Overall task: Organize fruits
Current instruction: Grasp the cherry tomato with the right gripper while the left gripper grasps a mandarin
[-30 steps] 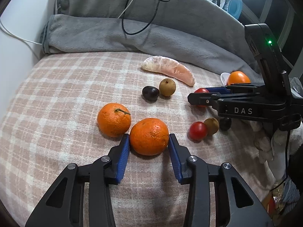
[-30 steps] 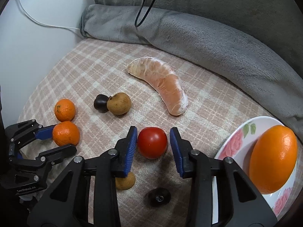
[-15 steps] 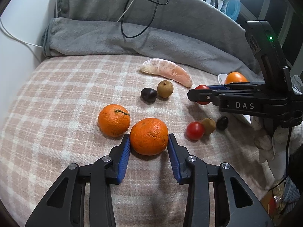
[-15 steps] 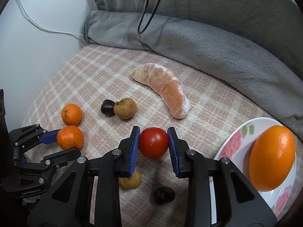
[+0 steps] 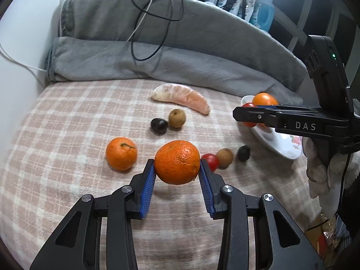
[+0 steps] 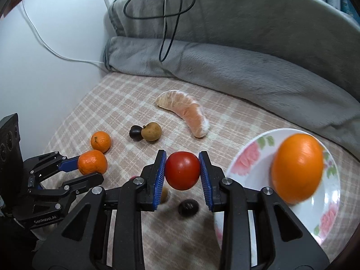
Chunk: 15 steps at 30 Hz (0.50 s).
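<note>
My left gripper (image 5: 177, 167) is shut on a mandarin (image 5: 177, 162) and holds it just above the checked blanket (image 5: 67, 121); a second mandarin (image 5: 121, 153) lies to its left. My right gripper (image 6: 182, 165) is shut on a red tomato (image 6: 182, 173), lifted clear of the blanket near the rim of a flowered white plate (image 6: 252, 157). A large orange (image 6: 297, 171) sits in that plate. In the left wrist view the right gripper (image 5: 241, 114) hangs at the plate's (image 5: 279, 144) edge with the tomato (image 5: 248, 105).
A peeled pomelo segment (image 6: 186, 111) lies mid-blanket, a brown fruit (image 6: 152, 131) and a dark one (image 6: 135, 132) before it. Another tomato (image 5: 210, 160), brown fruit (image 5: 225, 156) and dark fruit (image 5: 243, 153) sit close together. A grey blanket roll (image 5: 157, 65) with cables bounds the back.
Both grippers have closed fully on their fruit and risen: the mandarin and the tomato left the blanket. The right gripper carried the tomato up and toward the plate.
</note>
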Each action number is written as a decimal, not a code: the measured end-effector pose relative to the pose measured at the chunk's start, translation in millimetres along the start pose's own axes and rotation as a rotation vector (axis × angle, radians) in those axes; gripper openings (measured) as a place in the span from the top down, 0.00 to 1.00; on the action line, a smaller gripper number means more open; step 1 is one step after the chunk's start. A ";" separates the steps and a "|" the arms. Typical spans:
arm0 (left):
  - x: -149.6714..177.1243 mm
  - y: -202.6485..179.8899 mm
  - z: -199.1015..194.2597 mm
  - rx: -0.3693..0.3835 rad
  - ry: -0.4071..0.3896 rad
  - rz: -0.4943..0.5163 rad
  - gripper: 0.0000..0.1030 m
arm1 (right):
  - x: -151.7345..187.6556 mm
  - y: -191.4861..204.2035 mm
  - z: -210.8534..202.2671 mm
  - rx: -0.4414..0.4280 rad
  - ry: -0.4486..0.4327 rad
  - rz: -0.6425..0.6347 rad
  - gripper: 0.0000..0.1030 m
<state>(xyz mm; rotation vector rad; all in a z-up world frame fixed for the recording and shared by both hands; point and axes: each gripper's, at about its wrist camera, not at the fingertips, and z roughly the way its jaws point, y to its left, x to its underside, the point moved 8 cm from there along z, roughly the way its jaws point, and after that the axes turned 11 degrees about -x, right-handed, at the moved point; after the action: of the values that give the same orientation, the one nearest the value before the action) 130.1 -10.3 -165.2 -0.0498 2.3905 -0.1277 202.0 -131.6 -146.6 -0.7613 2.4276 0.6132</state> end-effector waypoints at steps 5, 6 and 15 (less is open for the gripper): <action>-5.1 -15.6 -1.7 0.025 -0.016 0.019 0.64 | 5.8 -12.9 -25.0 0.012 -0.039 0.033 0.70; -6.1 -18.7 -1.3 0.031 -0.019 0.024 0.64 | 6.7 -16.4 -30.1 0.018 -0.048 0.043 0.70; -13.7 -51.8 -5.0 0.084 -0.044 0.062 0.64 | 25.9 -50.8 -71.1 0.063 -0.110 0.128 0.70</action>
<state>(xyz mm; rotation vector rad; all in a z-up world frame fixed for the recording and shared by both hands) 136.7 -60.4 -146.7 0.0605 2.3380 -0.1952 191.2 -218.3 -120.9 -0.5359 2.3947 0.6085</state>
